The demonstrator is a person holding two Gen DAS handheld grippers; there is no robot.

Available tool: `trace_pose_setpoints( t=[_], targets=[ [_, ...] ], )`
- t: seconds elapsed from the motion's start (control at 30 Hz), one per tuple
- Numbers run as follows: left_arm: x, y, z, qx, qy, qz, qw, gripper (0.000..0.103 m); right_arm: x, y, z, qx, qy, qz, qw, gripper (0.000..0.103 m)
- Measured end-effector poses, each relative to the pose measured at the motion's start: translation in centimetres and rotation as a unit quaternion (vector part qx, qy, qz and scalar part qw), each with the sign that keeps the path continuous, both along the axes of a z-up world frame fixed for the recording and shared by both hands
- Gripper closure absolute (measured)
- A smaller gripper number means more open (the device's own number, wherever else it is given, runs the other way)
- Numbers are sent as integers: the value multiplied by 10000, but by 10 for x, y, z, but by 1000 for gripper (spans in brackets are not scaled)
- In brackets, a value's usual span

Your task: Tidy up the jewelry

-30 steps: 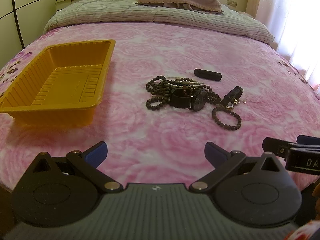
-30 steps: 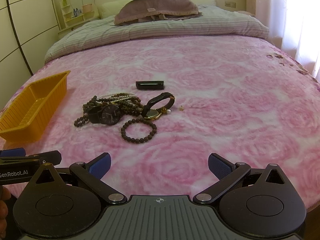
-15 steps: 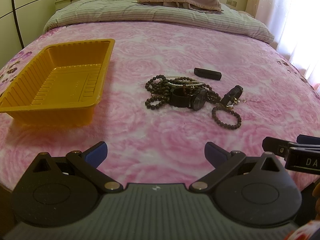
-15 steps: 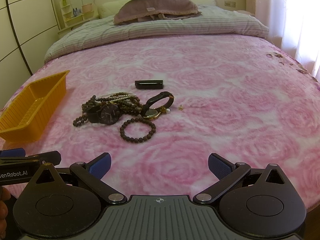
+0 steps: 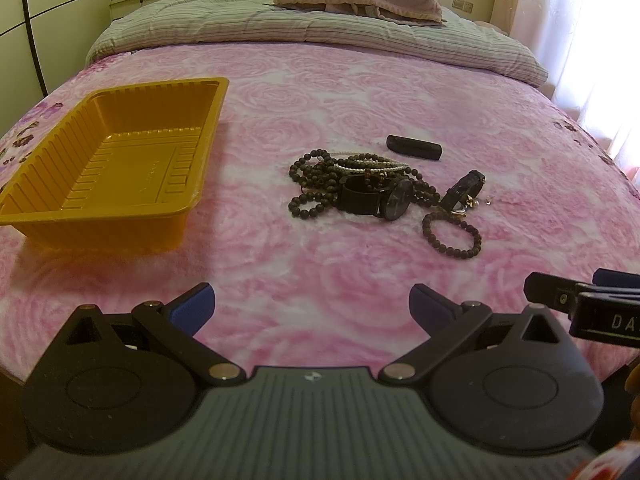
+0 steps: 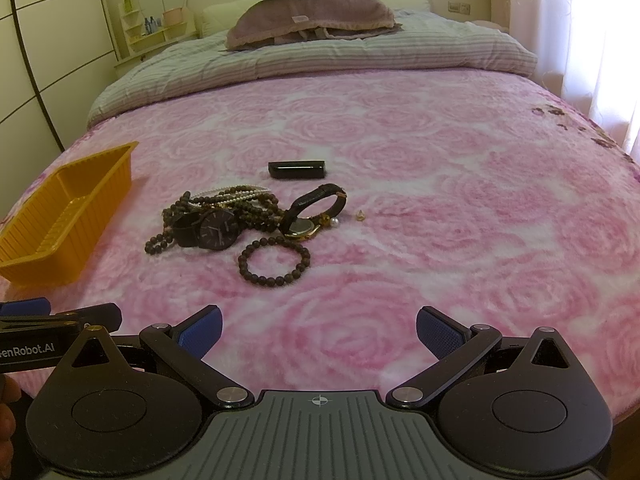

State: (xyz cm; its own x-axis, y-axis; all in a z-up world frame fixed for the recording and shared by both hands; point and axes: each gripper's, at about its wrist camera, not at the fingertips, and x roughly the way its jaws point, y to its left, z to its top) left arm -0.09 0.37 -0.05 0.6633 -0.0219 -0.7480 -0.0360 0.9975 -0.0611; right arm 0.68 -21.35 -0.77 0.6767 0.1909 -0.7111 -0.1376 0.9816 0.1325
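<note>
My left gripper (image 5: pixel 311 306) and right gripper (image 6: pixel 318 330) both stood with fingers spread wide, holding nothing, above the pink bedspread (image 6: pixel 460 184). The jewelry pile (image 6: pixel 244 220), beads tangled with two watches, lay at 12 o'clock, well apart from both. The yellow tray (image 5: pixel 108 160) sat at 10 o'clock, with nothing in it.

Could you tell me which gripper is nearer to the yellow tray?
Left. The left gripper hangs open just right of the tray; the right gripper, also open, sits farther right, facing the bead bracelet.
</note>
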Motion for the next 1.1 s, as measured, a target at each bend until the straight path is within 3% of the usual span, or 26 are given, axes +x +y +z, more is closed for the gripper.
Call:
trace_pose_setpoints(
  t=[0.73, 1.1],
  targets=[
    [0, -3, -1, -4, -1, 4, 10000, 0, 1, -1, 0, -6, 10, -3, 10000, 0],
    [5, 5, -2, -234, -79, -9, 9997, 0, 8, 1, -13, -68, -27, 86, 9999, 0]
  ],
)
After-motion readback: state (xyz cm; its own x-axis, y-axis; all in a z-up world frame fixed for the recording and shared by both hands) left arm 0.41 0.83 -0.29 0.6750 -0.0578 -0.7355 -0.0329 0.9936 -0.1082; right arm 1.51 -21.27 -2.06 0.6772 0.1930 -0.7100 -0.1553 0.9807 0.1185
